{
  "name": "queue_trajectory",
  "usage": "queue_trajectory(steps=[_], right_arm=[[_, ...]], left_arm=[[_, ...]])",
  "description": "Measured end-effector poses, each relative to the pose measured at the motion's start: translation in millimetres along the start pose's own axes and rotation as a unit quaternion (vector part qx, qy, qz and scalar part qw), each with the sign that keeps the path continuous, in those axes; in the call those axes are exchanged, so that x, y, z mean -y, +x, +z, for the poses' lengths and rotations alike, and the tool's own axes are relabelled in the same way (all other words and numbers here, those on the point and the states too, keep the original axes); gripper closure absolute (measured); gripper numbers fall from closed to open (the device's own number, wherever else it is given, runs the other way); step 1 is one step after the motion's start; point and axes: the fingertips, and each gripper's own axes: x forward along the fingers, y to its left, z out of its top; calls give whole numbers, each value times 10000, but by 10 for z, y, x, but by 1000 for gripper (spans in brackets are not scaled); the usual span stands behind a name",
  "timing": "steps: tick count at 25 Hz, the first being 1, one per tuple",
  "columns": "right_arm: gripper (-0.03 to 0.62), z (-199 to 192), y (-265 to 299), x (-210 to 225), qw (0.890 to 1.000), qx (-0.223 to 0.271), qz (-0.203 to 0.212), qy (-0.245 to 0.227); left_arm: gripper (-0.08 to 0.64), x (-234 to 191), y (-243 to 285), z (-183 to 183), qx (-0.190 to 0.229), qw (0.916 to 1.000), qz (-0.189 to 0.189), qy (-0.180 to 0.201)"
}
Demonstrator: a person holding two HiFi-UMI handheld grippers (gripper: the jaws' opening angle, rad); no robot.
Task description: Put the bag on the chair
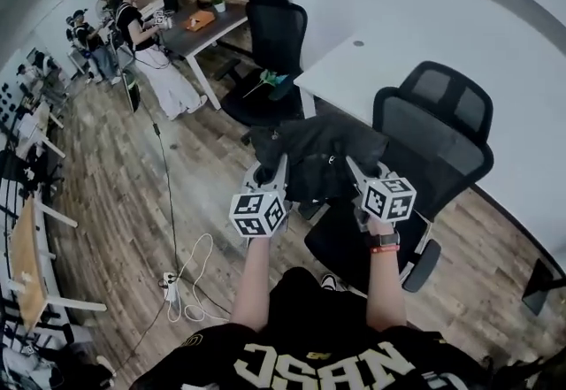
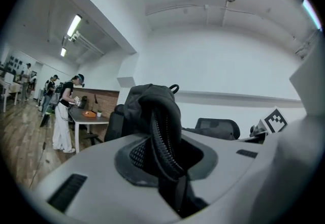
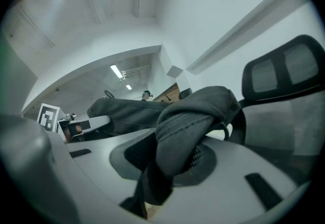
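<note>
A black bag (image 1: 318, 158) hangs in the air between my two grippers, above the floor and just left of a black mesh office chair (image 1: 424, 141). My left gripper (image 1: 268, 174) is shut on the bag's left edge; in the left gripper view the zippered fabric (image 2: 160, 131) is pinched between the jaws. My right gripper (image 1: 361, 176) is shut on the bag's right side, where folded grey fabric (image 3: 193, 126) fills the jaws. The chair's back (image 3: 289, 75) rises at the right of the right gripper view. The chair's seat (image 1: 354, 242) lies below my right hand.
A white table (image 1: 416, 52) stands behind the chair. A second black chair (image 1: 270, 52) holds a small green thing on its seat. People stand by a desk (image 1: 199, 30) at the far left. Cables and a power strip (image 1: 172, 286) lie on the wood floor.
</note>
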Motion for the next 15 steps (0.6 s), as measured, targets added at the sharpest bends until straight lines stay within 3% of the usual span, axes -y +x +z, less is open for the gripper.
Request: queue_trajectory(steps=[7,15], right_arm=[[493,233,-616,870,9920,427,-1165,234],[489,-90,-1299,1509,9654,568,-2412,817]], left_arm=[[471,806,810,-230,-262,9930,-1143,-143],[466,1530,1278,-867,-965,9669,-2348,-264]])
